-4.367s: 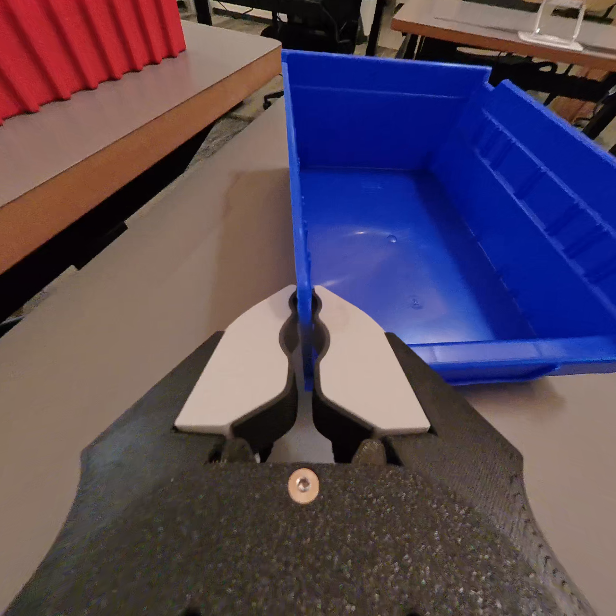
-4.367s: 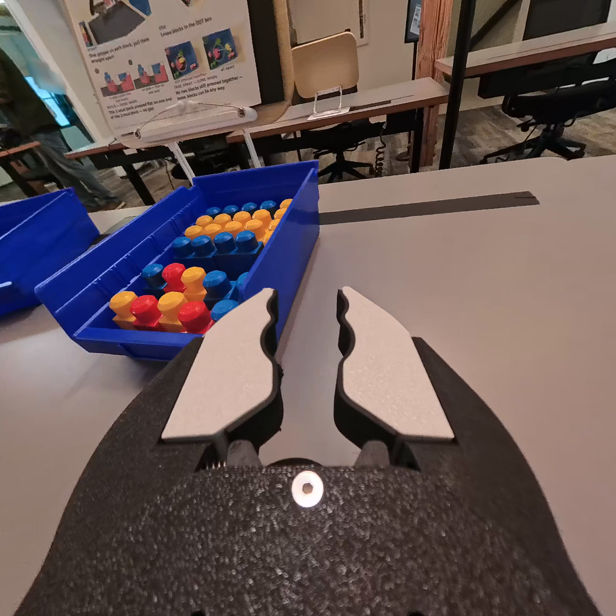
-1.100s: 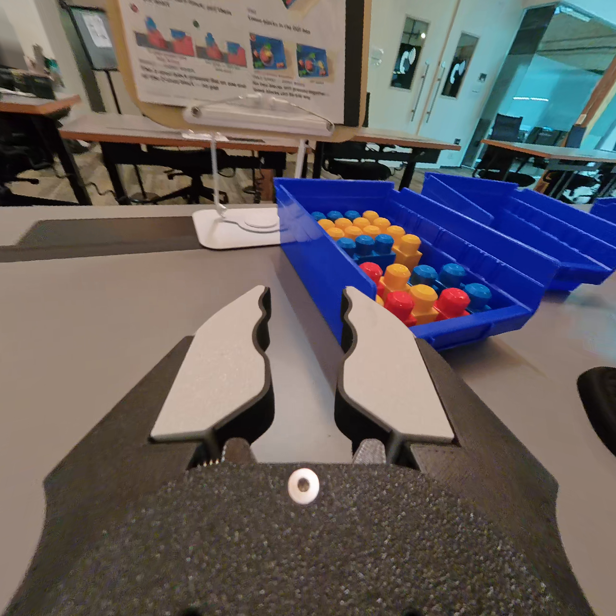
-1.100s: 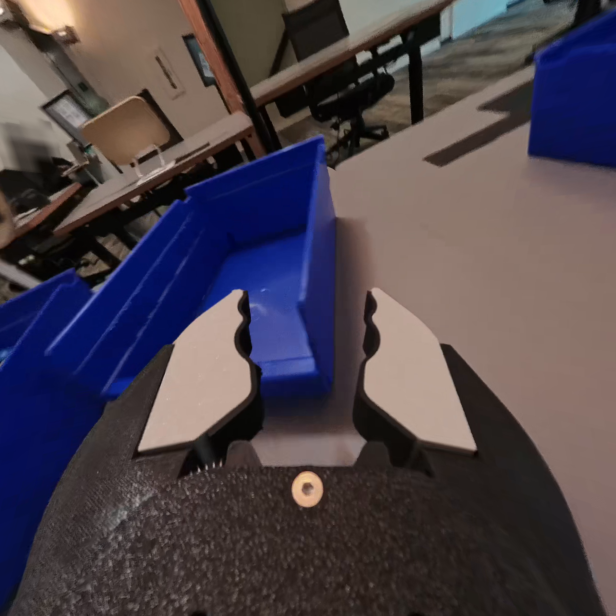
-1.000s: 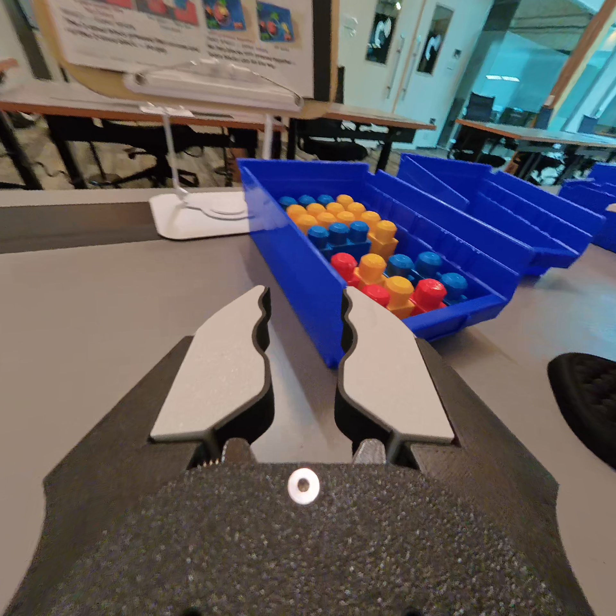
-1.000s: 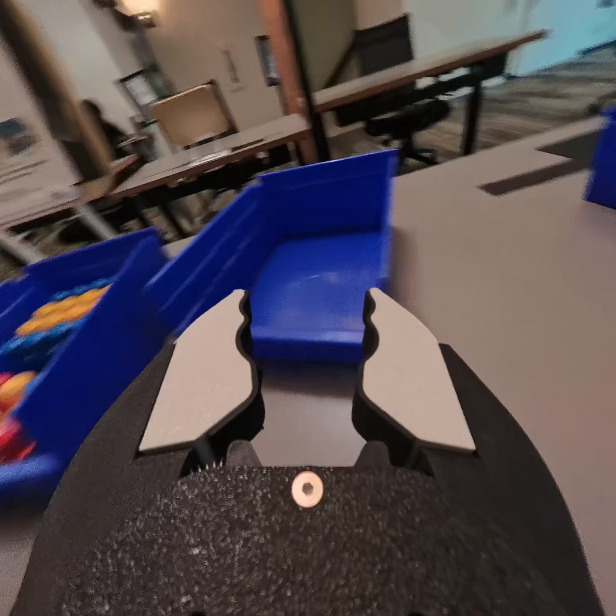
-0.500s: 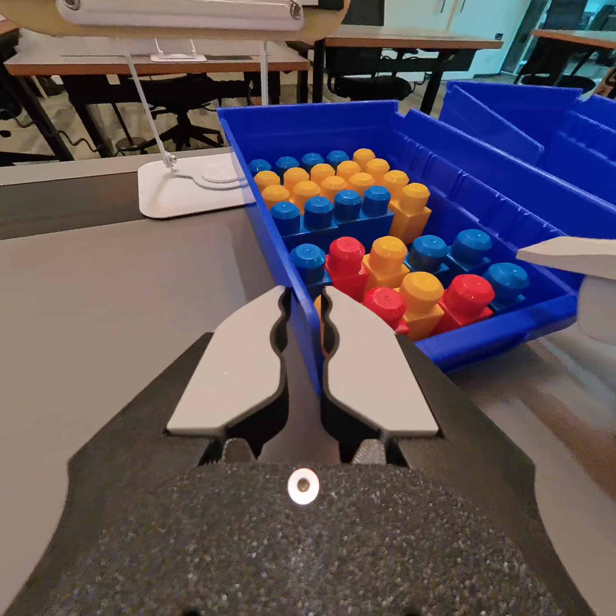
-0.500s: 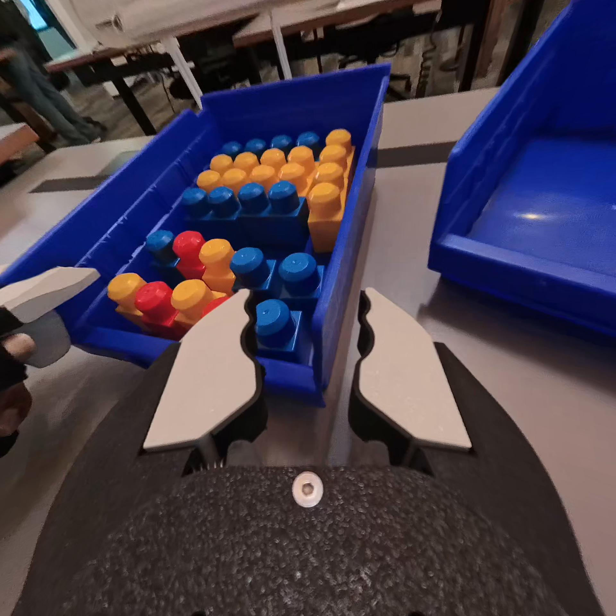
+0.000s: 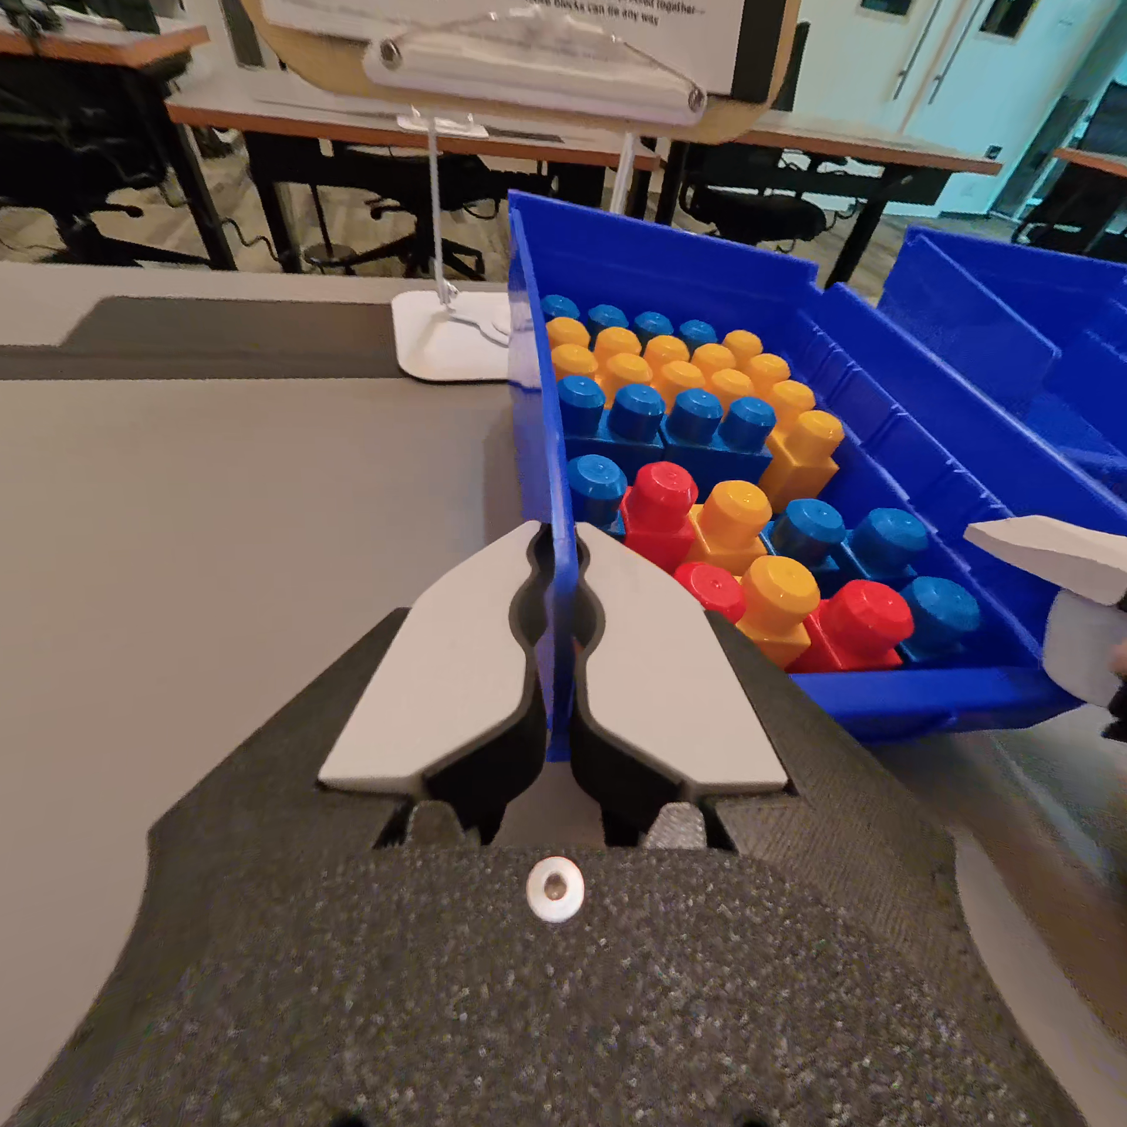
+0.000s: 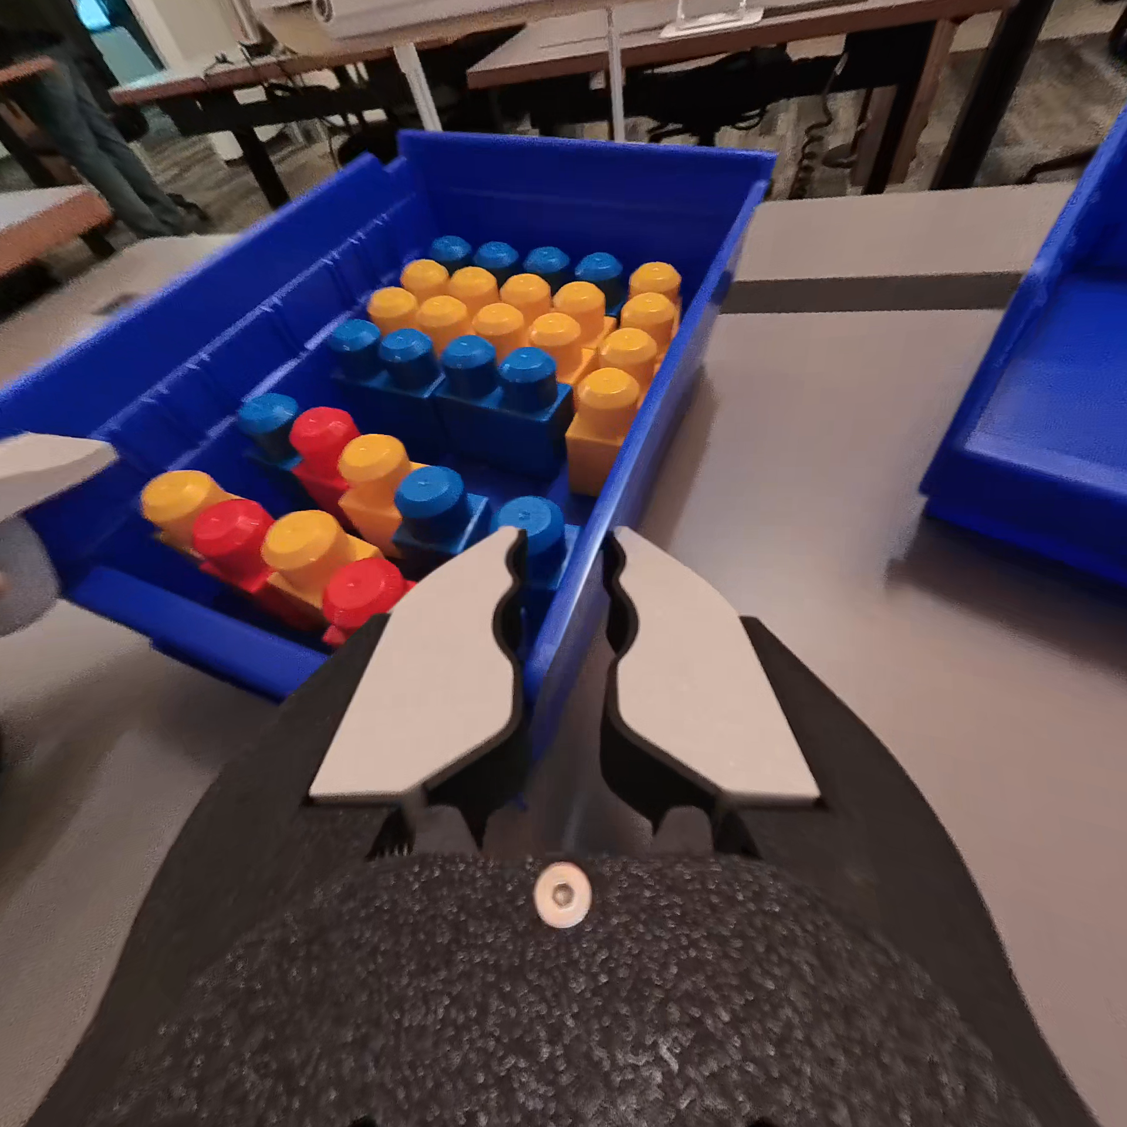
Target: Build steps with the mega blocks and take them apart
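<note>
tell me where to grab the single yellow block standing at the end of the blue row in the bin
Grip the tall yellow plastic block by its round top stud, coming straight down from above. Its body is hemmed in by the blue plastic bin's wall and the blue four-stud block, so only the stud stands free.

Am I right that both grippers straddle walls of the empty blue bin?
Not empty. Both wrist views show the blue bin packed with mega blocks. The left gripper and right gripper do each straddle a side wall.
</note>
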Demonstrator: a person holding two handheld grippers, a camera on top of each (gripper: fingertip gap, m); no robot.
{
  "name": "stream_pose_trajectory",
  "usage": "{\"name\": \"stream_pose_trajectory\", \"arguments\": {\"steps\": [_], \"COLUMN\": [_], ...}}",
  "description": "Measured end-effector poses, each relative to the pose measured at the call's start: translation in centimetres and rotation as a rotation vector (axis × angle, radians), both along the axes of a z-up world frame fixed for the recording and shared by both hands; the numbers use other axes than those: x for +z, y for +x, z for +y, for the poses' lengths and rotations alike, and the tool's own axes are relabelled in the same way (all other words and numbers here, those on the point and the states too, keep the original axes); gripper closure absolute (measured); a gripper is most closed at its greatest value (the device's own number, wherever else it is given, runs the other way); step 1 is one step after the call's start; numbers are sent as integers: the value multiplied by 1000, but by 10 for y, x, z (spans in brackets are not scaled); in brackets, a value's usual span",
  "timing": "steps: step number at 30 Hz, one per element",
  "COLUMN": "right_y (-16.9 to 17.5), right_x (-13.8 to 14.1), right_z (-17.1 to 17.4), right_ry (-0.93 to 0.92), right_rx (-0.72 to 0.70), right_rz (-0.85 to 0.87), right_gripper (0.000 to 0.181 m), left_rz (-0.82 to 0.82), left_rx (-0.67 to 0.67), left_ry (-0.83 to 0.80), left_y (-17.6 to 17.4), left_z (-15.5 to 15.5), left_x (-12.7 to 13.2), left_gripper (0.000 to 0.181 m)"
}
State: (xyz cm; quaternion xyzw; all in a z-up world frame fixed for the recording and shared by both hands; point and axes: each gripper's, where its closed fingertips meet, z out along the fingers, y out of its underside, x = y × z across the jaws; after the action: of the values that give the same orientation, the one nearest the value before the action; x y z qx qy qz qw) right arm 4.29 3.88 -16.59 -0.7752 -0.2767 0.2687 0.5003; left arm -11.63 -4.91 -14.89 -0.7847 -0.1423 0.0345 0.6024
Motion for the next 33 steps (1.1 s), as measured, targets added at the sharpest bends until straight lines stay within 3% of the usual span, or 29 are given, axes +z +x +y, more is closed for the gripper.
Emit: {"name": "stream_pose_trajectory", "arguments": {"steps": [5,12,16,20,26,33], "right_y": [-25,-118,-160,-180,-161,-76], "right_x": [25,65,67,70,51,57], "right_z": [-16,-49,-65,-83,-100,-73], "right_ry": [116,174,145,128,125,203], "right_rx": [21,183,256,338,376,221], "right_rz": [23,60,77,114,114,124], "right_gripper": [169,163,159,155,142,138], "left_rz": [75,80,40,-65,-107,-135], "left_rx": [84,238,292,320,384,472], "left_ry": [68,149,153,162,138,133], "left_y": [-20,-102,-139,-168,-206,-248], "left_z": [-34,-84,-104,-115,-124,-134], "left_x": [29,68,67,53,32,19], "left_gripper": [177,177,178,178,178,178]}}
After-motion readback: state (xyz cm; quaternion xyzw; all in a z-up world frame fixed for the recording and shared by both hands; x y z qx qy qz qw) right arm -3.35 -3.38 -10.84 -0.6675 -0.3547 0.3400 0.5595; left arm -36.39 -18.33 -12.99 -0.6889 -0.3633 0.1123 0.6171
